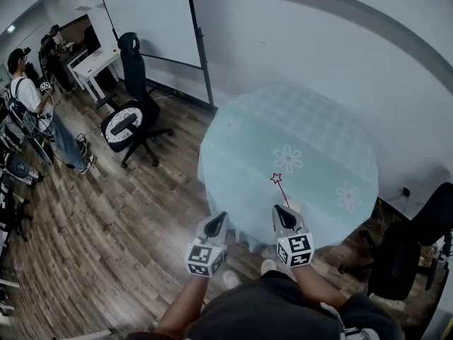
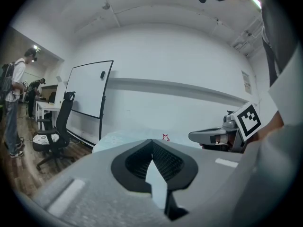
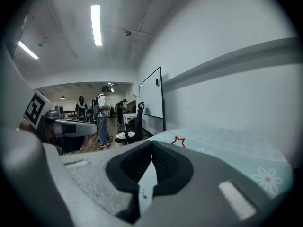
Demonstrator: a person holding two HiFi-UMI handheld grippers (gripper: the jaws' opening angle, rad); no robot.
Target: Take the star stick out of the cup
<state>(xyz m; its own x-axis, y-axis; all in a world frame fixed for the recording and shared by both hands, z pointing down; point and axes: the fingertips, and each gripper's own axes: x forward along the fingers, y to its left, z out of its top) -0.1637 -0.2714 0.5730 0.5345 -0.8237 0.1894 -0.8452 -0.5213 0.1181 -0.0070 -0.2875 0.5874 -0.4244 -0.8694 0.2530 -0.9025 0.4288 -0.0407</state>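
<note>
Well, L gripper (image 1: 218, 222) and R gripper (image 1: 284, 216) sit at desk's (image 1: 318, 133) 6 o'clock edge, fingers pressed together, empty. Star stick (image 1: 277, 178) stands at R's 12; cup not visible. I'd spread R fingers, pinch mid-shaft, lift straight up.

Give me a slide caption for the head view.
Left gripper and right gripper, both shut, poised by the round table, star stick standing just beyond the right one.
</note>
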